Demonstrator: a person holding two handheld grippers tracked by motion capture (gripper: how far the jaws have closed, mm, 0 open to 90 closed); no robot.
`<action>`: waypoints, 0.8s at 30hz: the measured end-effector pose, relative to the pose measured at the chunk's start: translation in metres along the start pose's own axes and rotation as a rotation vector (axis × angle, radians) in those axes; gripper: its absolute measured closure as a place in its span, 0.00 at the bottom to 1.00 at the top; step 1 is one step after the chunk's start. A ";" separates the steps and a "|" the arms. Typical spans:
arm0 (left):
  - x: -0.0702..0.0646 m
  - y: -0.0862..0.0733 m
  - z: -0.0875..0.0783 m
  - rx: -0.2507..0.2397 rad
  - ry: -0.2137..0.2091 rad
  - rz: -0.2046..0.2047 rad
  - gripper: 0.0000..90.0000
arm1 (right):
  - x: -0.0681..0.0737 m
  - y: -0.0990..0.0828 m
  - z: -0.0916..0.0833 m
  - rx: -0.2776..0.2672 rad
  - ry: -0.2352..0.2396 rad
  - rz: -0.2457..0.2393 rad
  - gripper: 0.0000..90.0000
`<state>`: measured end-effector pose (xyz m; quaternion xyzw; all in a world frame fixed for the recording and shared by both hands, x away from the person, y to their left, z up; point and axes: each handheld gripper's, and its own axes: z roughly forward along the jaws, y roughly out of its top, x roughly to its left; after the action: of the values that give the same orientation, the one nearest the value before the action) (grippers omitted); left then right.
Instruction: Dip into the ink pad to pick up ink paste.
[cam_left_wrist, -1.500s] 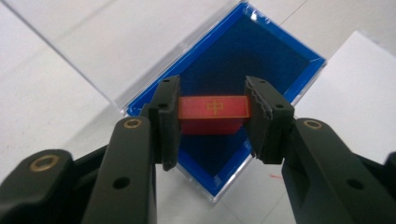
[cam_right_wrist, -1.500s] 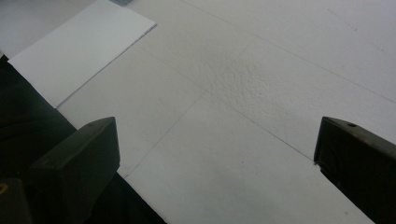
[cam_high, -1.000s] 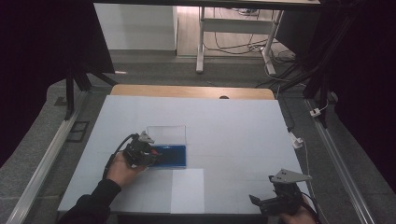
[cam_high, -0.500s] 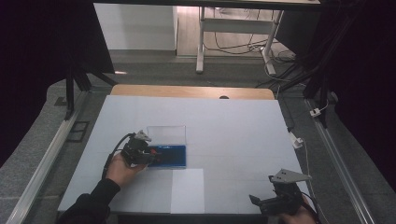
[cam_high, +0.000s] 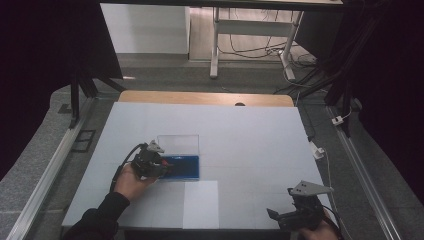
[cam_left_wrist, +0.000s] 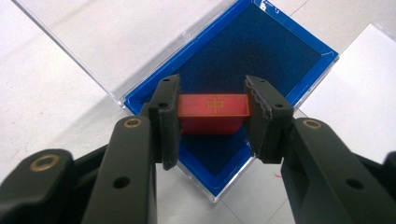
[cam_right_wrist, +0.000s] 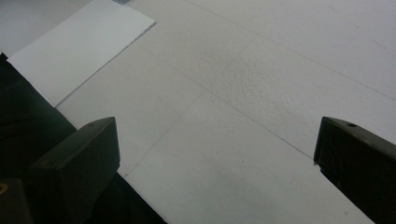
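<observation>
A red block (cam_left_wrist: 214, 112) with a gold character on top is clamped between the pads of my left gripper (cam_left_wrist: 212, 116), just over the near corner of an open blue-lined case (cam_left_wrist: 261, 51). The case's clear lid (cam_left_wrist: 107, 42) lies flat beside it. In the high view the left gripper (cam_high: 159, 166) sits at the left edge of the blue case (cam_high: 185, 166), whose clear lid (cam_high: 178, 144) stands behind it. My right gripper (cam_high: 280, 216) hovers near the table's front right corner, jaws wide apart with nothing between them (cam_right_wrist: 217, 154).
A white sheet (cam_high: 200, 204) lies at the front middle of the white table (cam_high: 250, 135), also seen as a white sheet (cam_right_wrist: 74, 46) in the right gripper view. A wooden strip (cam_high: 205, 98) edges the table's far side. Metal rails (cam_high: 45, 175) run along both sides.
The left gripper has shifted slightly toward the blue case with the red block in it. The right gripper has stayed put.
</observation>
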<state>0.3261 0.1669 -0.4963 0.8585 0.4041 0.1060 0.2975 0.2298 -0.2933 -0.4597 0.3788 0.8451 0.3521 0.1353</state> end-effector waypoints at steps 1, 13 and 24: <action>0.000 0.000 0.000 0.001 0.000 0.002 0.65 | 0.000 0.000 0.000 0.000 0.000 -0.002 0.00; -0.006 0.004 -0.005 -0.020 0.005 0.039 0.65 | 0.001 0.001 0.001 0.003 -0.003 -0.005 0.00; -0.009 0.006 -0.017 -0.065 -0.013 0.050 0.65 | 0.000 0.000 0.000 0.000 -0.003 -0.008 0.00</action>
<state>0.3167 0.1642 -0.4789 0.8587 0.3771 0.1209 0.3252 0.2299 -0.2929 -0.4596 0.3760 0.8465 0.3508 0.1378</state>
